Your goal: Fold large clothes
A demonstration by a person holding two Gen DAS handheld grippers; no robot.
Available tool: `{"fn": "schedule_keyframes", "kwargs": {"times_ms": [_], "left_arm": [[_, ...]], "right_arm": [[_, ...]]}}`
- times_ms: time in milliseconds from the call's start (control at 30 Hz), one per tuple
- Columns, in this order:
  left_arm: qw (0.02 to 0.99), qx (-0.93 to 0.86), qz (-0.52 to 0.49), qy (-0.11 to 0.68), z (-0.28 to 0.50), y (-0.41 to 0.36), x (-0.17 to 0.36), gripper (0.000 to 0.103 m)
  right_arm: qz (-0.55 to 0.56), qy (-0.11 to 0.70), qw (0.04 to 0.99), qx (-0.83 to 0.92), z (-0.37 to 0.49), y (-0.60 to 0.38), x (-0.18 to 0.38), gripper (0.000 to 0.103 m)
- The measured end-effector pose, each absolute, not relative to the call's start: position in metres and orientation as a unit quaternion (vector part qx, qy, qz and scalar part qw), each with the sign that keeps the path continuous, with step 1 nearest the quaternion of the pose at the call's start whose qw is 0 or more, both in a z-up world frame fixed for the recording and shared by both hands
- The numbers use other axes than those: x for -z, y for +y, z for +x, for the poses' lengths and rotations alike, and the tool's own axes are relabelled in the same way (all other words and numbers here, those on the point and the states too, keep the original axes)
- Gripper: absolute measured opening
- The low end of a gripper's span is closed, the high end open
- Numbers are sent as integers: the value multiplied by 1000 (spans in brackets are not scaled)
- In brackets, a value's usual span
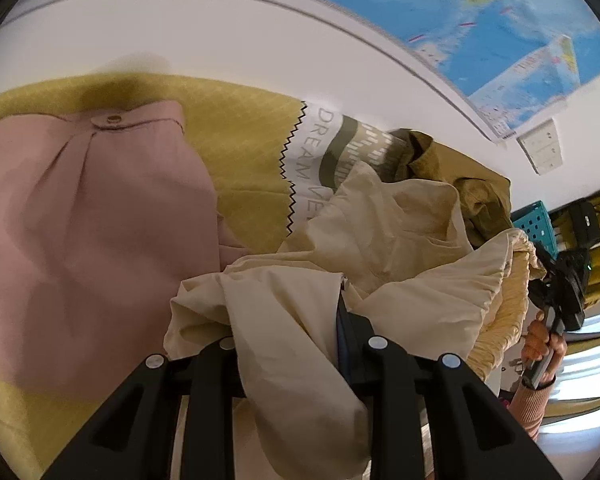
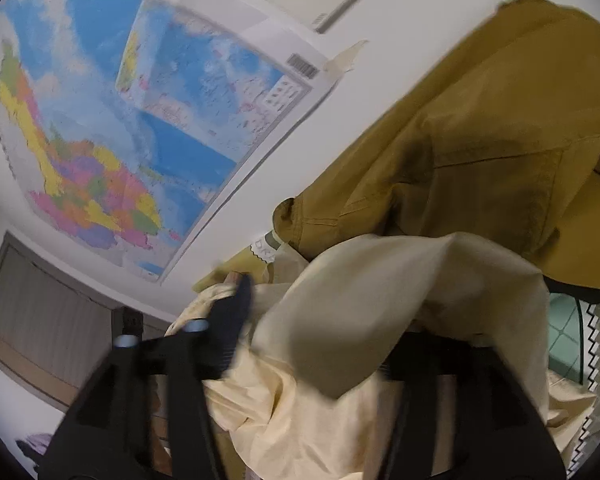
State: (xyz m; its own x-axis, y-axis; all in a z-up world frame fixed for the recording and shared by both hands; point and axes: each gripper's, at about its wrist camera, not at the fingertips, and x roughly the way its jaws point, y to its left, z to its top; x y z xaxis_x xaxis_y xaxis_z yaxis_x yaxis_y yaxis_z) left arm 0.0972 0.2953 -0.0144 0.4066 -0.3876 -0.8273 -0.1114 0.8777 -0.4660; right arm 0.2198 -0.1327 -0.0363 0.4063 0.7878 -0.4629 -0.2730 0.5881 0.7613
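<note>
A cream garment (image 1: 384,248) lies crumpled on the yellow bedspread (image 1: 240,136). My left gripper (image 1: 288,320) is shut on a fold of it, and the cloth hangs down between the fingers and hides most of the left one. At the right edge of the left wrist view, a hand holds my right gripper (image 1: 556,284) beside the garment's gathered hem. In the right wrist view, the right gripper (image 2: 328,328) stands open with its jaws wide. The cream garment (image 2: 380,300) drapes loosely between them and covers the right finger; the left finger (image 2: 236,316) is clear of the cloth.
A pink garment (image 1: 92,224) lies flat on the left of the bedspread. A mustard-brown garment (image 2: 500,152) is heaped behind the cream one. Beyond it are a teal crate (image 1: 536,224), a white wall and a world map (image 2: 120,120).
</note>
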Motion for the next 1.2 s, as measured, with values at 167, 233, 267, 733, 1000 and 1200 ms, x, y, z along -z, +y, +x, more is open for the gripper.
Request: {"fn": "schedule_keyframes", "kwargs": {"times_ms": [167,233,267,733,1000,1200], "left_arm": [[796,87,-249,545,105,300,23,26],[792,88,-257,547,108,302,27,27],[790,89,-260,548,110,302,29,27],[794,140,-319,498,80,315,17,45],[850,184,-352,346,16,352,-5,75],[880,129,-258,377,5,337,7,79]], "right_arm": [[250,388,810,-361,188,-123,6,83],[205,361,822,-390,165,-112,-9,85],[180,354,825,-401,156,-103,-13,85],[-17,391,821,-415,148,36,35,12],[35,349,839,-416,175,38,-7,5],[30,403,823,-399,214,80,36,4]]}}
